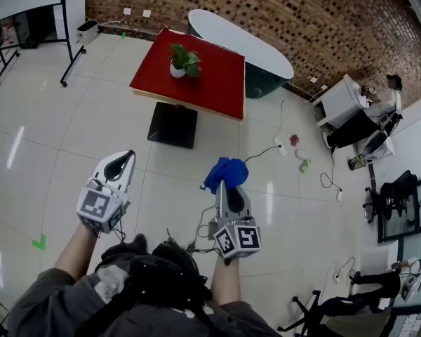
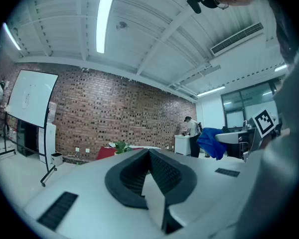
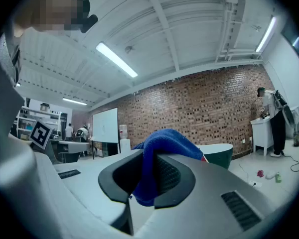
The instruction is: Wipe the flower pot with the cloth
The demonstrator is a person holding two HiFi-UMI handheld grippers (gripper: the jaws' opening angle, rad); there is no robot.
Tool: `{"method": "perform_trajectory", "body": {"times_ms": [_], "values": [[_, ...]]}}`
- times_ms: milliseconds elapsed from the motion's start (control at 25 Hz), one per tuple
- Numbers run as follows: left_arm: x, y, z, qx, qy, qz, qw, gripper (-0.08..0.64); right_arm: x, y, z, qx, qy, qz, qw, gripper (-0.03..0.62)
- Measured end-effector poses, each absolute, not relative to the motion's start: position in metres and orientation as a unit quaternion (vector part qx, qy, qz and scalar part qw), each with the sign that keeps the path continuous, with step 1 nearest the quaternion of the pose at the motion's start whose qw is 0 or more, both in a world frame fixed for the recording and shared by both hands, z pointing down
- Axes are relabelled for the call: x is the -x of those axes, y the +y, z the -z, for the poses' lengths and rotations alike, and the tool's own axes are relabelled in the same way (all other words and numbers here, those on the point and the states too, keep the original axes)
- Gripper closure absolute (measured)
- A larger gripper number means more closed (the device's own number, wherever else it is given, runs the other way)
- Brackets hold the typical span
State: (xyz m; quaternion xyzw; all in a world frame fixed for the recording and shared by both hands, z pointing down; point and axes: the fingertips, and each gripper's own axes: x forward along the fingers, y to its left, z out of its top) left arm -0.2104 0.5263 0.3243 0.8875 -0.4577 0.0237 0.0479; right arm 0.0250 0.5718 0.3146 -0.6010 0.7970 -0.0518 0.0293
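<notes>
A white flower pot [image 1: 177, 70] with a green plant stands on the red table [image 1: 214, 88] far ahead; the plant [image 2: 121, 147] shows small in the left gripper view. My right gripper [image 1: 223, 183] is shut on a blue cloth [image 1: 225, 173], which bulges out between the jaws [image 3: 159, 158]. My left gripper [image 1: 128, 154] is shut with nothing between its jaws. Both grippers are held level over the floor, well short of the table. From the left gripper view the cloth [image 2: 212, 141] hangs off to the right.
A white oval table [image 1: 240, 42] with a dark green base stands behind the red one. A whiteboard on a stand [image 1: 29, 5] is at the back left. Cables and small items [image 1: 299, 154] lie on the floor to the right, near desks and a person [image 1: 382, 104].
</notes>
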Motion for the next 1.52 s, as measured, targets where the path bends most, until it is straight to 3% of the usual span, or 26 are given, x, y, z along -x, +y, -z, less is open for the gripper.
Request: {"method": "perform_trajectory", "body": {"times_ms": [520,1080,1520], "values": [[0.213,0.430,-0.356,-0.872,-0.486,-0.040,0.047,0.552,-0.027,0.455,-0.344,0.583,0.810,0.058,0.039,0.531],[0.145,0.229,-0.377,-0.860,-0.507,-0.039,0.047,0.551,-0.083,0.235,-0.365,0.544,0.835,0.077,0.038,0.531],[0.100,0.125,-0.365,-0.849,-0.525,-0.042,0.047,0.551,-0.131,0.126,-0.354,0.534,0.841,0.087,0.033,0.531]]}}
